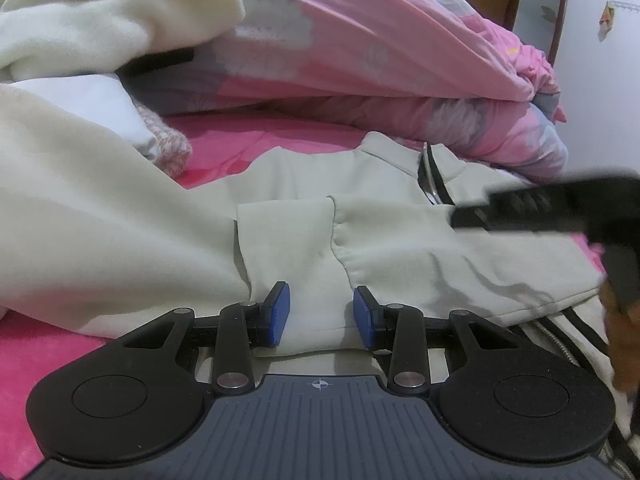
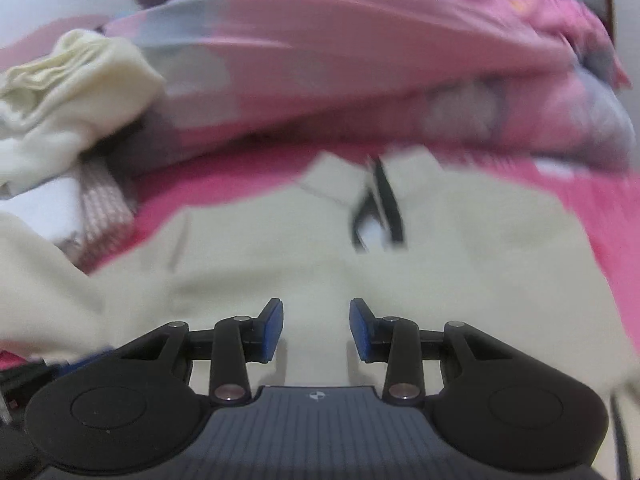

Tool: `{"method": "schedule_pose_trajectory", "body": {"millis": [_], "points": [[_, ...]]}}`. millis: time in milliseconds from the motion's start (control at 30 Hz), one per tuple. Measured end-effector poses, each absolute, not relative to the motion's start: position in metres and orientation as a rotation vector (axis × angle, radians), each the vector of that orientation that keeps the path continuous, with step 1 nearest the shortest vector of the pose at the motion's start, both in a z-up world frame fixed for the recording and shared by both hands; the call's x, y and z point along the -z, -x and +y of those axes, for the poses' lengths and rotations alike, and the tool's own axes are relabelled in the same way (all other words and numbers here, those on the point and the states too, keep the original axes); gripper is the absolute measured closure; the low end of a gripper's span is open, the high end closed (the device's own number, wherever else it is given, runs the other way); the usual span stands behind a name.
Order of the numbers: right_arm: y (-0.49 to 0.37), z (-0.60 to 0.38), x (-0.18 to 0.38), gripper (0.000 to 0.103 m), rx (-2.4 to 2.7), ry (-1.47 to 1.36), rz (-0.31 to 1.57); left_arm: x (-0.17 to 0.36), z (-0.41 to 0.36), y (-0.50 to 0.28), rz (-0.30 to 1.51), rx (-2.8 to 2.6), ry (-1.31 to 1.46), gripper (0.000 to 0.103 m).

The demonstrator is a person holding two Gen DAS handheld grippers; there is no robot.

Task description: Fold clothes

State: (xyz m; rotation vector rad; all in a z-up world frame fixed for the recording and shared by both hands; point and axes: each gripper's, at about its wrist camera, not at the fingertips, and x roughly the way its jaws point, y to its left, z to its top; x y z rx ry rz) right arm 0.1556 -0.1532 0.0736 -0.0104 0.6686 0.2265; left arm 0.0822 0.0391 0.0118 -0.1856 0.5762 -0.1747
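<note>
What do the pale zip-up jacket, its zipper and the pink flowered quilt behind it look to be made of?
Jacket: soft matte knit, perhaps fleece or cotton jersey, going by its dull surface and gentle creases.
Zipper: probably metal, since its teeth glint against dark tape.
Quilt: smooth printed woven cloth over padding, with a slight sheen and puffy folds.

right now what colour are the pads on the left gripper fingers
Blue pads, on black fingers; clearest in the left wrist view.

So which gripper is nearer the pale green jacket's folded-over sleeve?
Left. The left gripper sits at the folded-over sleeve, at its lower end; the right gripper hangs off to its right, by the zipper.
</note>
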Motion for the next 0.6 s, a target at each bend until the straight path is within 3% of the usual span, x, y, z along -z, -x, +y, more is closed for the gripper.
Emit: {"method": "schedule_pose_trajectory", "body": {"millis": [267, 467, 600], "points": [[-0.190, -0.149, -0.041, 0.061, -0.196, -0.027, 0.762, -0.012, 0.040, -0.082, 0.573, 0.176, 0.190, 0.067], [-0.156, -0.166, -0.092, 0.061, -0.251, -0.081, 0.782, -0.011, 0.042, -0.083, 0.571, 0.182, 0.205, 0.068], [-0.133, -0.161, -0.098, 0.060, -0.267, -0.031, 0.758, -0.011, 0.043, -0.083, 0.570, 0.184, 0.212, 0.067]]}}
